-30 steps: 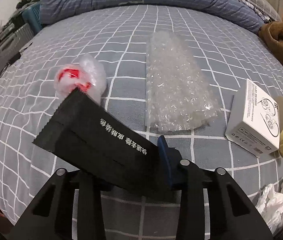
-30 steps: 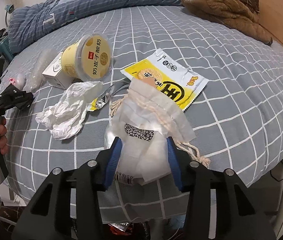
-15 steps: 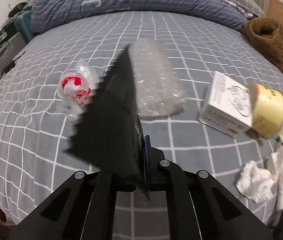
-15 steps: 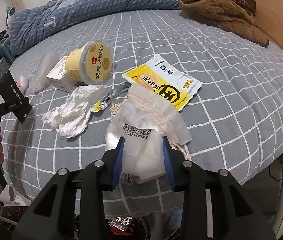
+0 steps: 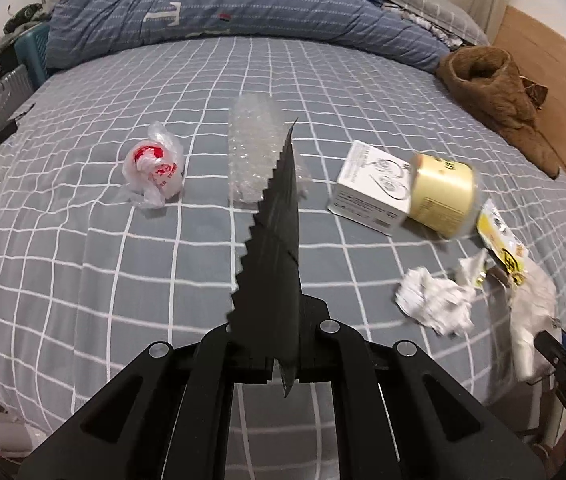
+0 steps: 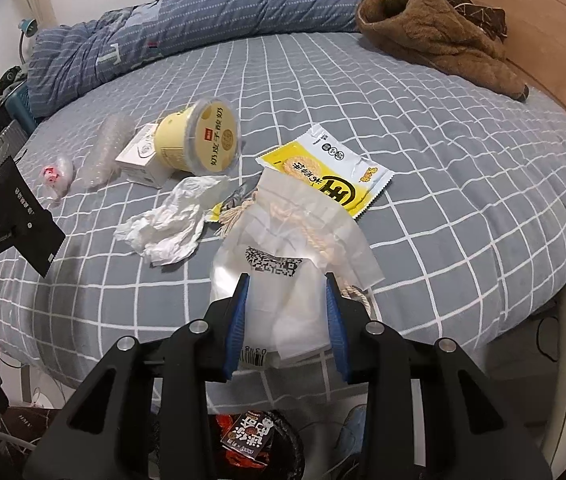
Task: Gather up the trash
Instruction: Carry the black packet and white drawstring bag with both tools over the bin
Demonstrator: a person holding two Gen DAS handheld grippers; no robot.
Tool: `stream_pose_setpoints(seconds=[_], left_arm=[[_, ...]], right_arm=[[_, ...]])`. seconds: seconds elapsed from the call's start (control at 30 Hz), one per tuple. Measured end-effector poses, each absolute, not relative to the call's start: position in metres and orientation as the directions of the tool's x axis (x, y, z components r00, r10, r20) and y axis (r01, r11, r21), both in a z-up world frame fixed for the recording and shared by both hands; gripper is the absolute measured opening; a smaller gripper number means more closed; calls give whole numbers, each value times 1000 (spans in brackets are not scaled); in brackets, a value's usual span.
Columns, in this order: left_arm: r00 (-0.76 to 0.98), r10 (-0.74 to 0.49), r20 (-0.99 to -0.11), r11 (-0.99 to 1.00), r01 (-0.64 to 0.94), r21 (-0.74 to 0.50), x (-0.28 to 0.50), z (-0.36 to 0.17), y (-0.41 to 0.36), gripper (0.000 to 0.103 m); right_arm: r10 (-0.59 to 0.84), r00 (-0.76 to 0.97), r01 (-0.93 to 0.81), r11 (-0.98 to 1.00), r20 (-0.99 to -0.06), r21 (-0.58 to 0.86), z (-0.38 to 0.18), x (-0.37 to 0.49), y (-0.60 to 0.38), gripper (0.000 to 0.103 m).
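Left gripper (image 5: 279, 360) is clamping a black sachet (image 5: 275, 264) w/ serrated edge, held edge-on above the bed (image 5: 83, 240), jaws fully closed on it. Right gripper (image 6: 287, 316) is squeezing a translucent white bag (image 6: 287, 256) w/ QR code and rope drawstring at the bed's near edge. Crumpled tissue (image 6: 175, 220), yellow wrapper (image 6: 335, 176), yogurt tub (image 6: 199, 140) are lying nearby.

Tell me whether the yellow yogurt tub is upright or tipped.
Tipped. The yellow yogurt tub lies on its side, its lid facing the camera, leaning against the white box.
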State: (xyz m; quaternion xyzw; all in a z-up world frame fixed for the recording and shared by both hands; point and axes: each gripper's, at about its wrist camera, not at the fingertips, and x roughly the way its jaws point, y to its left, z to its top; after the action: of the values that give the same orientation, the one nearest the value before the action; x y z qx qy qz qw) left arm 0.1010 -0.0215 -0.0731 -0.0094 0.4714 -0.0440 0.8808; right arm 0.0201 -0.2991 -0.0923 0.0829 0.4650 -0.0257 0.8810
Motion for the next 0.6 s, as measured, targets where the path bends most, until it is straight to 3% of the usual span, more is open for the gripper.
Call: stream_pose_setpoints(seconds=[0.6], left_arm=[[598, -87, -797, 994, 101, -33, 19, -39, -32, 6]], right_arm=[[31, 603, 90, 990, -797, 106, -57, -22, -280, 34]])
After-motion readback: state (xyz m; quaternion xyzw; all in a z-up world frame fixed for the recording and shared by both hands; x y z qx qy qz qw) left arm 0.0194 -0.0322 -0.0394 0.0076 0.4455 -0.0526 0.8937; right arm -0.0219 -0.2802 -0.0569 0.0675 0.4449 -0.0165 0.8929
